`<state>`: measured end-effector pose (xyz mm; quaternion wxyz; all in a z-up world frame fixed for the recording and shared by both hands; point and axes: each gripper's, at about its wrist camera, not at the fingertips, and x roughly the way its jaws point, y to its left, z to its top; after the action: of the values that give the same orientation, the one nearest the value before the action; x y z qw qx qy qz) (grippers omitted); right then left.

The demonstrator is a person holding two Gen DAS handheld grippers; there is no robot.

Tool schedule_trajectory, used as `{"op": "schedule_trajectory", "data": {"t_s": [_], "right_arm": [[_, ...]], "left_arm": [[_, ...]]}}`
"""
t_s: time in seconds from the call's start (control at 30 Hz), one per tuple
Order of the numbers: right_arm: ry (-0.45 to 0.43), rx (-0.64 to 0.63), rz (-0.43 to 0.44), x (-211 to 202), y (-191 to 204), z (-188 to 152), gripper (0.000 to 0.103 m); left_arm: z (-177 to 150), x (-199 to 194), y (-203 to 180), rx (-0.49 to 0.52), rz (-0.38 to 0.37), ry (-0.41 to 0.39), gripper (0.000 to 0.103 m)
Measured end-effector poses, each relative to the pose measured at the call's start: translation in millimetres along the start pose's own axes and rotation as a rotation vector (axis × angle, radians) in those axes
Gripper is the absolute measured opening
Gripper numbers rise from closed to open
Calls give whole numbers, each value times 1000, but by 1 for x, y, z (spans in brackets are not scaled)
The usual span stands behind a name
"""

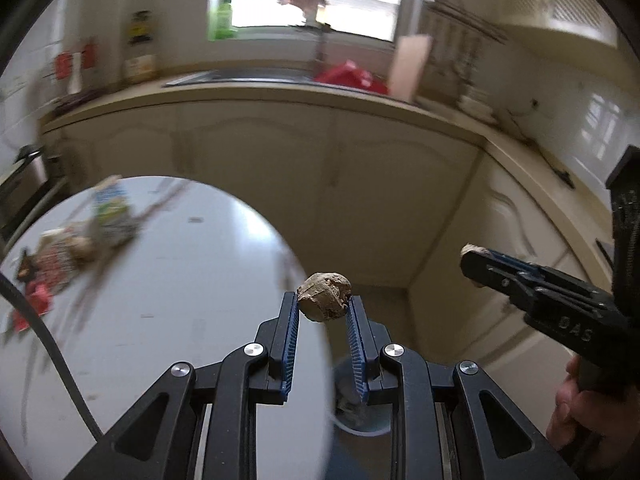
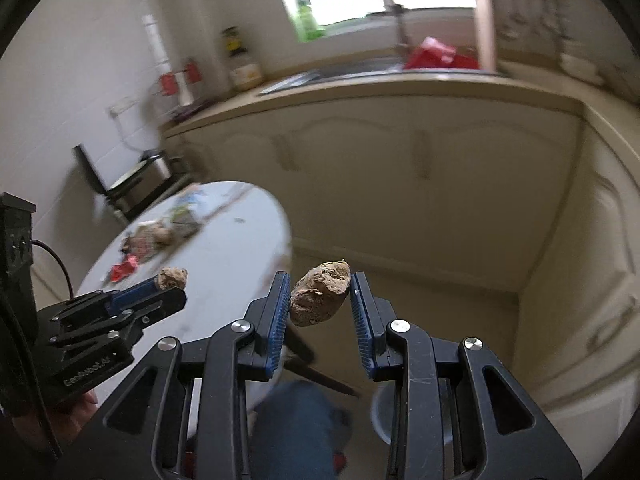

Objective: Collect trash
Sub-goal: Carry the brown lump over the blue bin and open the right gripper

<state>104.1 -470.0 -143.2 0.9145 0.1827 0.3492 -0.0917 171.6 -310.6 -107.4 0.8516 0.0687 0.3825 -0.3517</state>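
Evidently mid-carry, the left gripper (image 1: 324,300) and right gripper (image 2: 320,294) each pinched a brown crumpled paper wad (image 1: 325,297) off the round table (image 1: 192,280); next, probably release over a bin.

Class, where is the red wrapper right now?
In the left wrist view, the red wrapper lies at the white table's far-left edge, beside the other litter.
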Motion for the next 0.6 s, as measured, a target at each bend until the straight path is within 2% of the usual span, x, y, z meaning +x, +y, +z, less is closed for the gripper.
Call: {"op": "schedule_trajectory", "data": {"t_s": [0.2,0.33,0.6], "right_arm": [[70,105,-66,10,-75,-23,29],[138,170,-80,26,-114,-46,29],[218,274,-91,56,-156,-80,29]], "left_arm": [[-2,57,-49,79,-90,113,20],[-10,98,-67,113,-117,209,20],[-17,163,-93,155,-136,334,21]]}}
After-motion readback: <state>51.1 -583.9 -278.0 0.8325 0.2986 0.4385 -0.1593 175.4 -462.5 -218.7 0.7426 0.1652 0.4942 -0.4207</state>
